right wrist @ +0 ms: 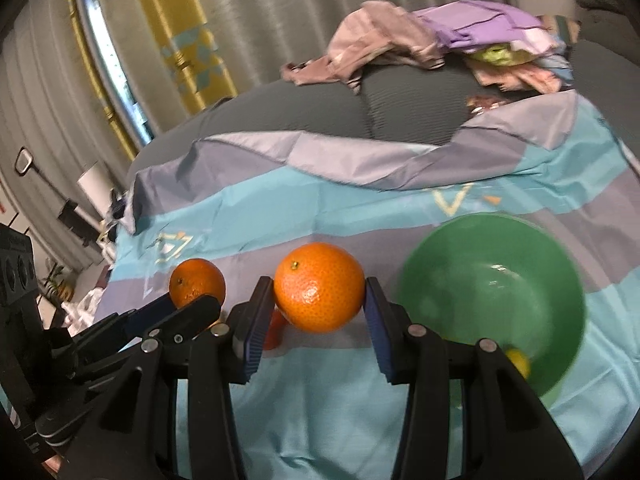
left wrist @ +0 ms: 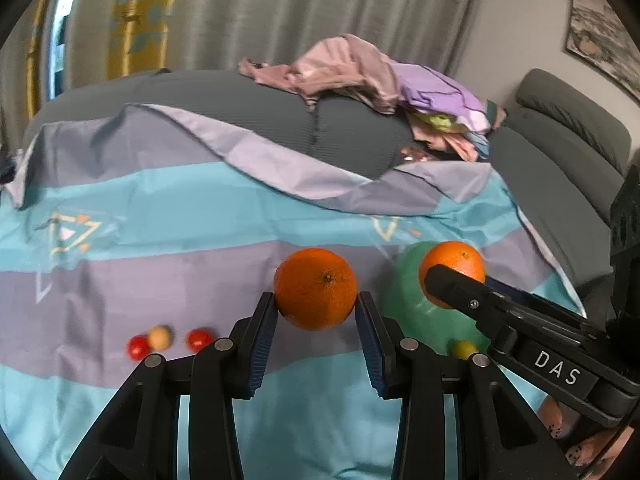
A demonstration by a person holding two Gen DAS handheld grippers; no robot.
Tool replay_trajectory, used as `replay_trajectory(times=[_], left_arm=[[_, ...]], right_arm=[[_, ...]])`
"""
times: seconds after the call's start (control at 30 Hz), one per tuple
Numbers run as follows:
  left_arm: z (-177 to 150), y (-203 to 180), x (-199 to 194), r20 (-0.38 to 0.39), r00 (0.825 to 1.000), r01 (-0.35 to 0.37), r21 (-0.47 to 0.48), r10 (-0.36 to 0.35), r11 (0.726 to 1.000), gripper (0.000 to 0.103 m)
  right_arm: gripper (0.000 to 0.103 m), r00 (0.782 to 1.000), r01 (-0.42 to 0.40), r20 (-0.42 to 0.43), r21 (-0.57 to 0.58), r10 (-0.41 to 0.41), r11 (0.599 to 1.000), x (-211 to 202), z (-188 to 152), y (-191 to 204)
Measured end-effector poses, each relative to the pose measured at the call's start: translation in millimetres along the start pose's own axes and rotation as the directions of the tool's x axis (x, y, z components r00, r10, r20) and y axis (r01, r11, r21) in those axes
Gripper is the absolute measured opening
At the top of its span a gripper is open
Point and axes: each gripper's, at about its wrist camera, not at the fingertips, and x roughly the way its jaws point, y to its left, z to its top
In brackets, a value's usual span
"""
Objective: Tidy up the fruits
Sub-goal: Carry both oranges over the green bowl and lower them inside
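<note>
My left gripper (left wrist: 316, 312) is clamped on an orange (left wrist: 315, 288), blue pads pressing its two sides, the fruit lifted off the striped bedspread (left wrist: 160, 208). My right gripper (right wrist: 319, 304) is clamped the same way on a second orange (right wrist: 319, 286). In the left wrist view that second orange (left wrist: 454, 268) shows in front of the green bowl (left wrist: 404, 300), with the right gripper's black finger across it. In the right wrist view the first orange (right wrist: 197, 282) sits to the left, well apart from the bowl.

The green bowl (right wrist: 492, 296) stands on the bedspread toward its right edge, just beside my right gripper. A small yellow fruit (right wrist: 518, 362) lies inside, at its near wall; the same yellow fruit (left wrist: 463, 349) peeks past my left gripper's frame.

On the grey stripe to the left of my left gripper lie two red cherry tomatoes (left wrist: 138, 347) (left wrist: 199, 339) and a pale orange one (left wrist: 160, 337) between them, touching the leftmost red one. A red fruit (right wrist: 276, 330) also shows under my right gripper's left finger.

The blue stripe in front of both grippers is bare cloth. Farther back, the bedspread's folded far edge gives way to dark grey mattress, and a heap of pink and lilac clothes (left wrist: 360, 76) sits near the far right corner. A grey headboard (left wrist: 572, 128) bounds the right side; curtains (left wrist: 280, 8) close the far side.
</note>
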Motion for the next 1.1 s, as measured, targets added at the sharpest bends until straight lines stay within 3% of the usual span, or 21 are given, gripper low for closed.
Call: replay_trajectory(times=[0.53, 1.1], left_arm=[[2, -83, 51, -0.071, 0.988, 0.140, 0.085, -0.134, 0.987, 0.040], [-13, -124, 98, -0.172, 0.970, 0.191, 0.110, -0.170, 0.975, 0.040]], right_arm=[[0.046, 0.990, 0.120, 0.050, 0.171, -0.130, 0.978, -27, 6, -78], [0.046, 0.980, 0.194, -0.015, 0.276, -0.198, 0.941, -20, -4, -136]])
